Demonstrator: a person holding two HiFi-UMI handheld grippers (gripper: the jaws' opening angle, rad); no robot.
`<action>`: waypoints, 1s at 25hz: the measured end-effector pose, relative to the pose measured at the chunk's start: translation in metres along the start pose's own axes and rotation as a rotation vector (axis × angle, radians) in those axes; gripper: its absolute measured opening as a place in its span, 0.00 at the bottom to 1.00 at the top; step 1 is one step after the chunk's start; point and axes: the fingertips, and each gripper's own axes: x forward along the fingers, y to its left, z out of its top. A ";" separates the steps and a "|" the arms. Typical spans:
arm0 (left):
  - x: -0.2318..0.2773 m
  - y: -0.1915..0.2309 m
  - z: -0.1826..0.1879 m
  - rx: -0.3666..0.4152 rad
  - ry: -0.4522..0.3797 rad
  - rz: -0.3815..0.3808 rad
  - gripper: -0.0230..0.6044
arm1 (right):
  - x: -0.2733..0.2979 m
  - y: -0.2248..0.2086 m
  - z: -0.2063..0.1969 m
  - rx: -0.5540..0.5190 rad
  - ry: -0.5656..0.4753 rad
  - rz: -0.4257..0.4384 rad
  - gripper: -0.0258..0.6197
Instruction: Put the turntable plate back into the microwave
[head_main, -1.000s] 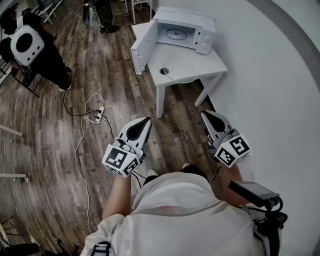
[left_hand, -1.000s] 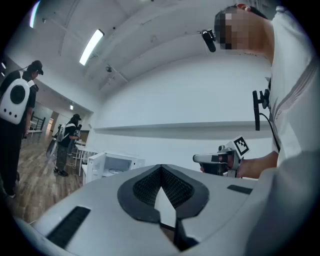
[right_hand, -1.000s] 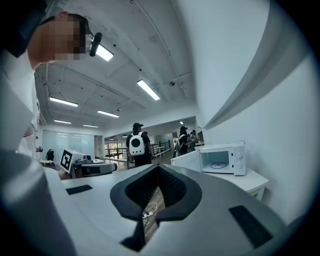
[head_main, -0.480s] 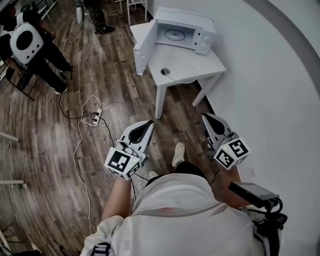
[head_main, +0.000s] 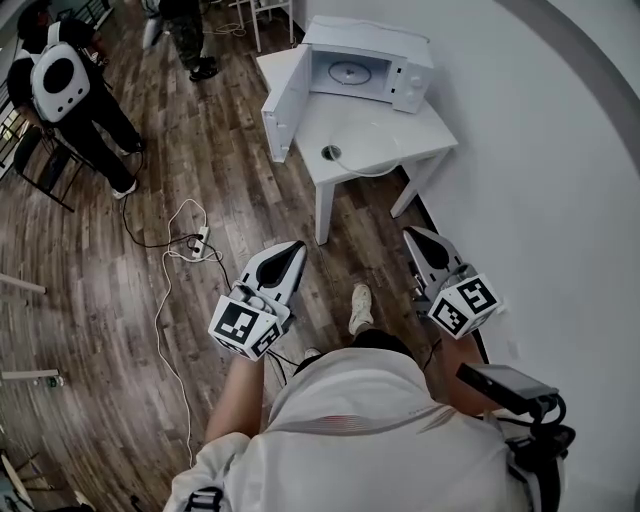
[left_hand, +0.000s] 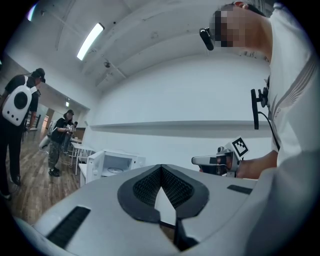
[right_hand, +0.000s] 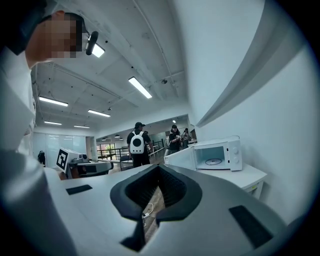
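The white microwave (head_main: 365, 68) stands at the back of a small white table (head_main: 425, 125) with its door (head_main: 282, 108) swung open to the left; a round disc lies on its floor. In front of it, a clear glass turntable plate (head_main: 385, 142) lies flat on the table. Both grippers are held level in front of the person, well short of the table. My left gripper (head_main: 293, 247) is shut with nothing in it (left_hand: 161, 170). Likewise shut and empty is my right gripper (head_main: 412, 234) (right_hand: 159, 171). The microwave (right_hand: 217, 155) shows ahead in the right gripper view.
A small dark ring (head_main: 331, 153) sits at the table's front left corner. A white cable and power strip (head_main: 198, 240) lie on the wood floor to the left. Two people (head_main: 65, 85) stand at the far left. The white wall (head_main: 560, 200) runs along the right.
The person has stepped toward the table and a shoe now shows between the grippers. Both grippers travelled with the body and stayed shut. The bystanders shifted at the far left.
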 end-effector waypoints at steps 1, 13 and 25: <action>0.004 0.002 0.000 -0.001 -0.001 0.002 0.05 | 0.002 -0.005 0.000 0.003 0.003 0.001 0.05; 0.100 0.042 -0.006 -0.013 0.034 0.018 0.05 | 0.053 -0.101 0.003 0.051 0.000 0.011 0.05; 0.213 0.082 -0.005 0.006 0.083 0.100 0.05 | 0.114 -0.213 0.004 0.105 0.013 0.087 0.05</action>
